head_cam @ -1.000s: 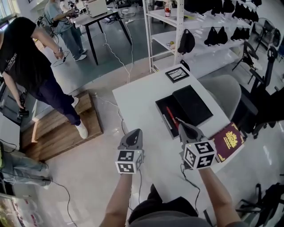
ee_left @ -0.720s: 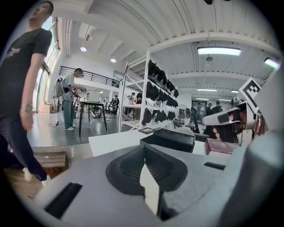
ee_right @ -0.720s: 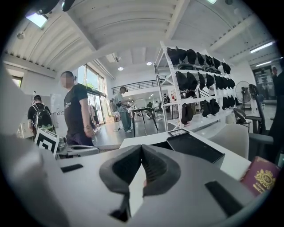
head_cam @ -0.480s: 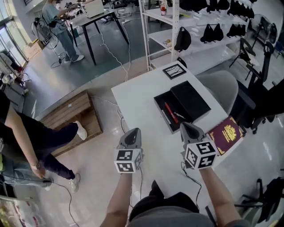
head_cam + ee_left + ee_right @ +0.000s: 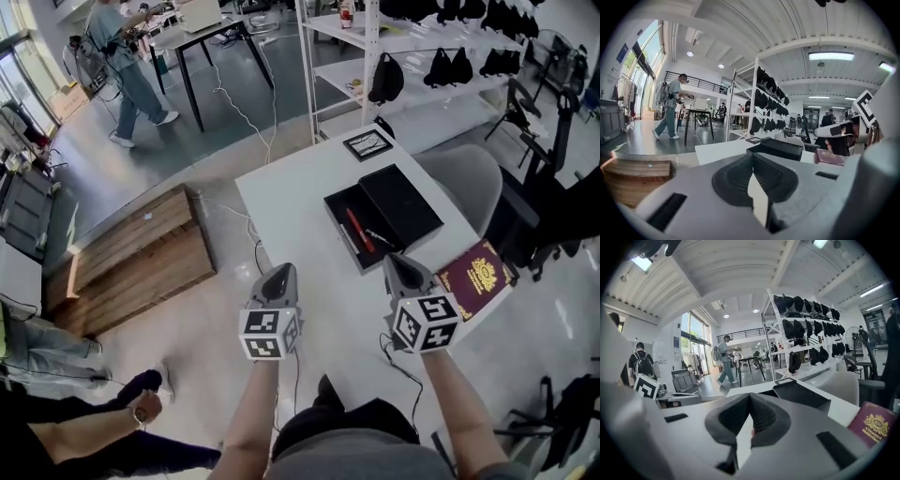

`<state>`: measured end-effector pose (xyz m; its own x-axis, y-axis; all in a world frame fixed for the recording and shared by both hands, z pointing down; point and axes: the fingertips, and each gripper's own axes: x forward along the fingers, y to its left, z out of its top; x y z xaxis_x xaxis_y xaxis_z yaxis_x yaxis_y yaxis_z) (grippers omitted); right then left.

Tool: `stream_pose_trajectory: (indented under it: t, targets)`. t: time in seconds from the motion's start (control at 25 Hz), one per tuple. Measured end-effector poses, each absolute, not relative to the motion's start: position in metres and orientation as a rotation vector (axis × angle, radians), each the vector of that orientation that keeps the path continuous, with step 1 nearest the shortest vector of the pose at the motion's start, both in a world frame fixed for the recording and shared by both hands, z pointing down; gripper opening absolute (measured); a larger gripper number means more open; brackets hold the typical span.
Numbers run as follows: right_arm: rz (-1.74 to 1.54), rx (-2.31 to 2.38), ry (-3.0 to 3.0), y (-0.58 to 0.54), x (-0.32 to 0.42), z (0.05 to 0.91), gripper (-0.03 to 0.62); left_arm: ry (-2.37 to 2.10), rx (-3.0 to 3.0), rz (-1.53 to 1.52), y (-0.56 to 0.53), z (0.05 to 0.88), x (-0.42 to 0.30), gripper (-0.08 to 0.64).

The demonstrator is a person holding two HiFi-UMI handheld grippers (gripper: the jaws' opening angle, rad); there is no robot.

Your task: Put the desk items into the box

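An open black box (image 5: 349,246) lies mid-desk with its lid (image 5: 403,211) lying right beside it. Inside are a red pen (image 5: 355,228) and a small silver item (image 5: 378,239). A maroon passport (image 5: 478,278) rests at the desk's right edge, just right of my right gripper (image 5: 394,262). That gripper is shut and empty, a little short of the box's near corner. My left gripper (image 5: 279,274) hangs at the desk's left edge, jaws together, nothing in them. The right gripper view shows the box (image 5: 801,397) and passport (image 5: 875,425) past the shut right gripper (image 5: 750,397).
A small framed picture (image 5: 367,143) sits at the desk's far end. A grey chair (image 5: 459,187) stands to the right and white shelving (image 5: 375,56) behind. A wooden platform (image 5: 131,258) lies on the floor at left. One person (image 5: 117,56) walks far off; a hand (image 5: 141,408) shows at lower left.
My right gripper has drawn back slightly from the box's near edge. The left gripper has stayed put. The person in black at left has moved off toward the lower left.
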<state>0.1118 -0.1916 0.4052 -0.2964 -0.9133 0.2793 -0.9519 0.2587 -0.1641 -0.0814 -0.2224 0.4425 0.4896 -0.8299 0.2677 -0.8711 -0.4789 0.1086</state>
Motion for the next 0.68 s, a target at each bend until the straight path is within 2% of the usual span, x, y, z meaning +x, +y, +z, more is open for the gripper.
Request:
stream_pose_trajectory:
  t: [0.68]
  targets:
    - [0.503,1.760,-2.406,-0.1921,0.1162,0.4157,0.003,-1.468,2.487,0.257,-0.2192,0.4449,-0.0753,0.006]
